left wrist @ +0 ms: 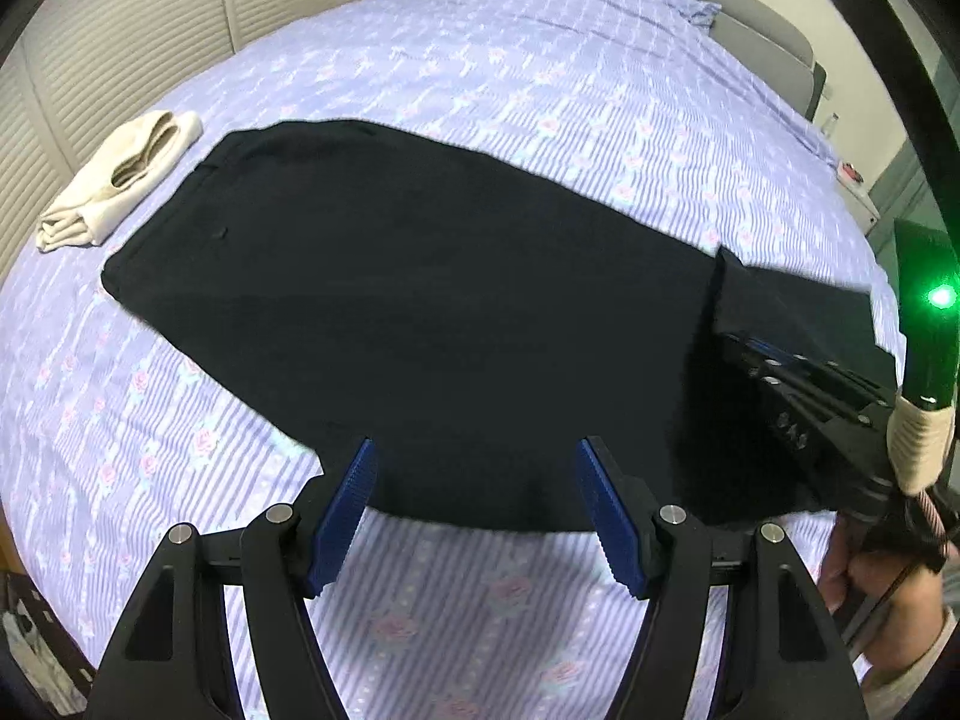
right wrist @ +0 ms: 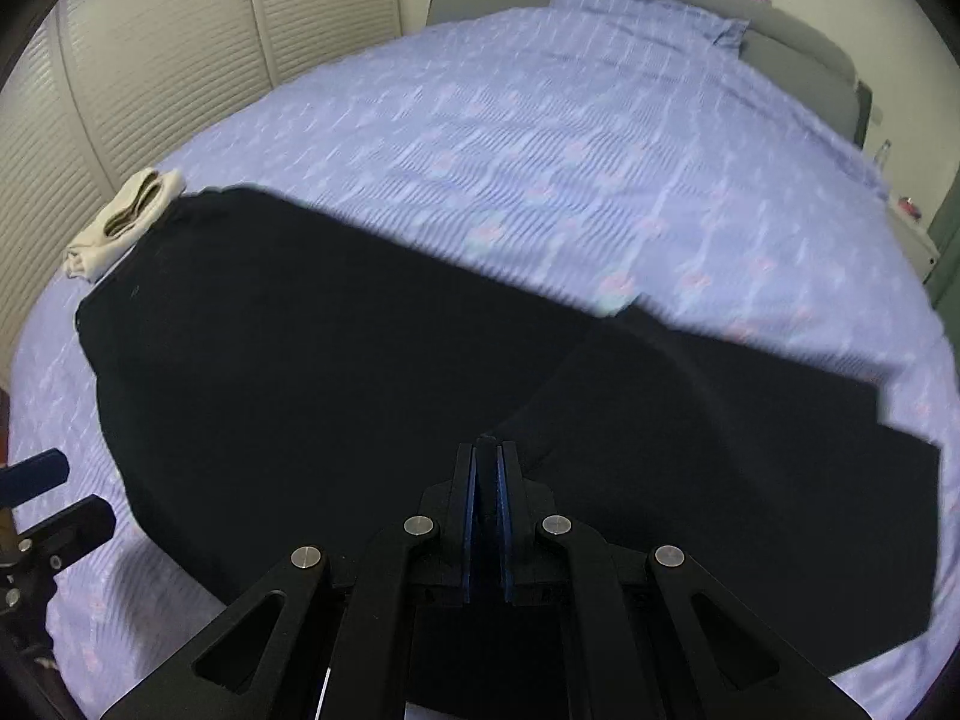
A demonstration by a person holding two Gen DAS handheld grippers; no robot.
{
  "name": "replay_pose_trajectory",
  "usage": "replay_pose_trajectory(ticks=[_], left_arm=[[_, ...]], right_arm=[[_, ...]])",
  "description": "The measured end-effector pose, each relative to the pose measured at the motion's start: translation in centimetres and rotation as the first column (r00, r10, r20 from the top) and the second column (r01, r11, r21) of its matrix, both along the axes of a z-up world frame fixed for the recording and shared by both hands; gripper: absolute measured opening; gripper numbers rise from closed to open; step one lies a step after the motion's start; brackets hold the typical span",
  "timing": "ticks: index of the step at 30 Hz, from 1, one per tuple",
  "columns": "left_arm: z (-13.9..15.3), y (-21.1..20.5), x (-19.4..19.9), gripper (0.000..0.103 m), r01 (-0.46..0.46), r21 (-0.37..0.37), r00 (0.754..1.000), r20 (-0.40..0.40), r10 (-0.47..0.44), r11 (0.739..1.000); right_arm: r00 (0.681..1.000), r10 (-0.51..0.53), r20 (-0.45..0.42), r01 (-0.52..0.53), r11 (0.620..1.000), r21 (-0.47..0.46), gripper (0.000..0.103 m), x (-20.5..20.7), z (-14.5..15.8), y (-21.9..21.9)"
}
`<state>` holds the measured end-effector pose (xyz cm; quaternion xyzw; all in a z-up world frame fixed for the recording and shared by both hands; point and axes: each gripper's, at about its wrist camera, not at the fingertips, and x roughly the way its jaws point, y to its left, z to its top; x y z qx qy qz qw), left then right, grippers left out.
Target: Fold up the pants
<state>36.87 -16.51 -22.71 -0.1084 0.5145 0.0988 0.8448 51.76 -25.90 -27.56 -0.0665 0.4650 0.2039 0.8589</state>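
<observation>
Black pants (left wrist: 420,300) lie spread across the lavender bed (left wrist: 540,60), waistband to the left. My left gripper (left wrist: 477,450) hovers open over the near edge of the pants, its blue pads (left wrist: 345,516) holding nothing. At the right, my right gripper (left wrist: 729,339) is shut on a leg end of the pants, which hangs lifted off the sheet. In the right wrist view the right gripper (right wrist: 487,441) pinches a fold of the black pants (right wrist: 300,360), and the leg drapes away to the right. The left gripper (right wrist: 36,498) shows at the left edge.
A folded cream cloth (left wrist: 120,180) lies on the bed just beyond the waistband (right wrist: 126,222). Louvred wardrobe doors (left wrist: 120,30) stand at the left, and a grey headboard (left wrist: 762,30) with a pillow at the far end. A person's hand (left wrist: 870,576) grips the right tool.
</observation>
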Motion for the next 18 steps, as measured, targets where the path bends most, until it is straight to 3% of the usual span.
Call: replay_pose_trajectory(ticks=[10, 12, 13, 15, 16, 18], left_arm=[[-0.5, 1.6, -0.4, 0.068, -0.018, 0.042, 1.0, 0.007, 0.017, 0.999], [-0.6, 2.1, -0.4, 0.068, -0.033, 0.051, 0.999, 0.003, 0.032, 0.998], [-0.5, 2.4, -0.4, 0.068, -0.039, 0.05, 0.999, 0.002, 0.039, 0.998], [-0.4, 2.6, -0.5, 0.068, -0.046, 0.056, 0.999, 0.003, 0.046, 0.997], [-0.4, 2.6, -0.5, 0.068, -0.047, 0.065, 0.999, 0.003, 0.047, 0.997], [0.0, 2.2, -0.4, 0.071, -0.038, 0.079, 0.999, 0.015, 0.037, 0.996]], right_arm=[[0.992, 0.125, -0.018, -0.121, 0.983, 0.14, 0.007, -1.3, -0.3, 4.5], [0.986, 0.154, -0.062, -0.143, 0.979, 0.145, 0.009, -1.0, -0.8, 5.3], [0.984, 0.161, -0.079, -0.148, 0.977, 0.153, 0.011, -1.0, -0.9, 5.3], [0.978, 0.177, -0.114, -0.156, 0.973, 0.171, 0.026, -1.4, -0.9, 5.2], [0.978, 0.172, -0.114, -0.151, 0.973, 0.172, 0.04, -1.7, -0.6, 4.7], [0.989, 0.124, -0.078, -0.108, 0.977, 0.185, 0.043, -2.7, 0.8, 2.8]])
